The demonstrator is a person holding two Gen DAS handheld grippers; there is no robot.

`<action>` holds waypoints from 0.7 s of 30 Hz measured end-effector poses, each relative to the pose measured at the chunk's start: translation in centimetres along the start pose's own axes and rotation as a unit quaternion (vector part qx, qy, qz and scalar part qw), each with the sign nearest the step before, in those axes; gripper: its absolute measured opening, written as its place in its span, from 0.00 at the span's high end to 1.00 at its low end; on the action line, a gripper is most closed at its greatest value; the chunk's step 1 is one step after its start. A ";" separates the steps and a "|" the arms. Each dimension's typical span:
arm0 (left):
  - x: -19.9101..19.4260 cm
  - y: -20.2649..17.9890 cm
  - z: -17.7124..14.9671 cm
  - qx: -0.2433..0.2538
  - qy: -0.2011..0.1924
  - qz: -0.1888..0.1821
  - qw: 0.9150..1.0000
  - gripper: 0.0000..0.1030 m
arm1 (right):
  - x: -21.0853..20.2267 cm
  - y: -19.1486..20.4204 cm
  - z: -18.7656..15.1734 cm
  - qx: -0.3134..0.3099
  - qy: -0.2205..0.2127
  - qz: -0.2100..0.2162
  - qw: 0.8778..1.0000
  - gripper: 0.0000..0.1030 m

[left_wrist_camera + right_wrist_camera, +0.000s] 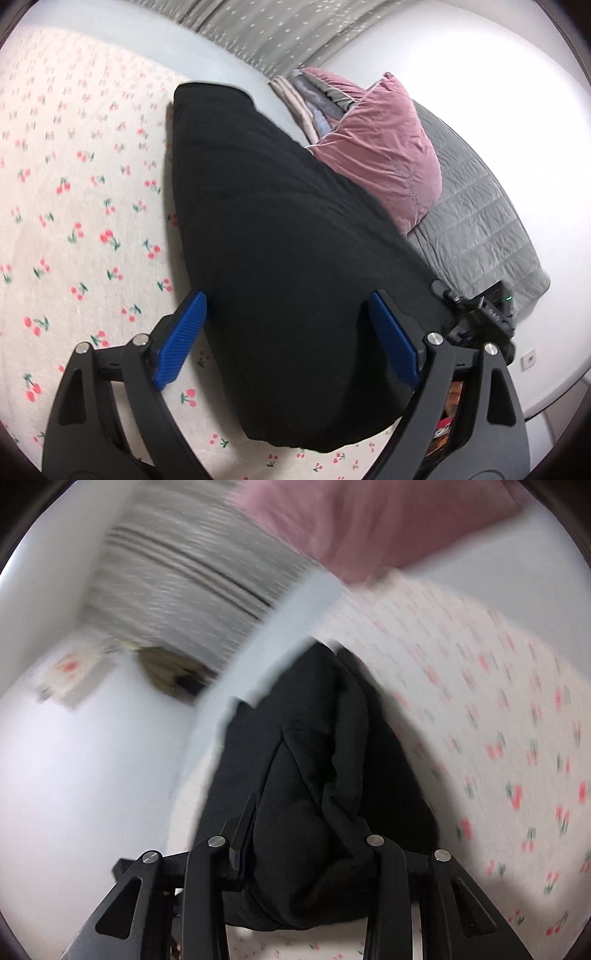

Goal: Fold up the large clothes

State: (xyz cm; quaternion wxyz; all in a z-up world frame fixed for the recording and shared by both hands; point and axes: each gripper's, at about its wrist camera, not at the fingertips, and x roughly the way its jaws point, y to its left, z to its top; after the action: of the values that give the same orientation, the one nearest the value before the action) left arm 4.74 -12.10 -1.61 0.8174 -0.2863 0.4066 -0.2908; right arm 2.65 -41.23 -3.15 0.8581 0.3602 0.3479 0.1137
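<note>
I am working over a bed covered with a cream sheet [74, 206] printed with small red cherries. At its far edge in the left wrist view runs a plain pale band, and beyond that hangs a grey curtain [266, 33] with a speckled pattern. To the right a pink velvet pillow [384, 147] leans on a stack of folded bedding, and a grey quilted blanket [480, 229] drapes down beside it against a white wall [498, 74]. A wall socket [529, 359] shows low on the right.

The black garment [280, 251] lies on the sheet as a long, smooth folded slab. Its long axis runs from near me away toward the far edge of the bed; its far end looks squared and the near end rounds off under my tool.

My left gripper [286, 338] hangs above the near part of the garment with its blue pads [183, 338] spread wide apart, one over the garment's left edge, the other over the black cloth, holding nothing.

The right wrist view is heavily blurred. There my right gripper [306, 834] has its fingers drawn in against a thick bunched fold of the black garment [314, 775], clamping it, with the cherry sheet [498, 720] to the right and the pillow [369, 520] at the top.
</note>
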 end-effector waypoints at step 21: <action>3.2 -1.3 5.0 0.076 0.029 0.103 0.991 0.13 | 10.6 1.2 9.8 -0.068 0.080 -0.188 0.976 0.36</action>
State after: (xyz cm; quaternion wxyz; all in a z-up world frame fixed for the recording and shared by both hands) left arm 10.20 -14.05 0.27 0.8499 -0.1718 0.4345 -0.2436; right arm 17.12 -40.94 -2.93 0.8558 0.2189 0.4687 0.0018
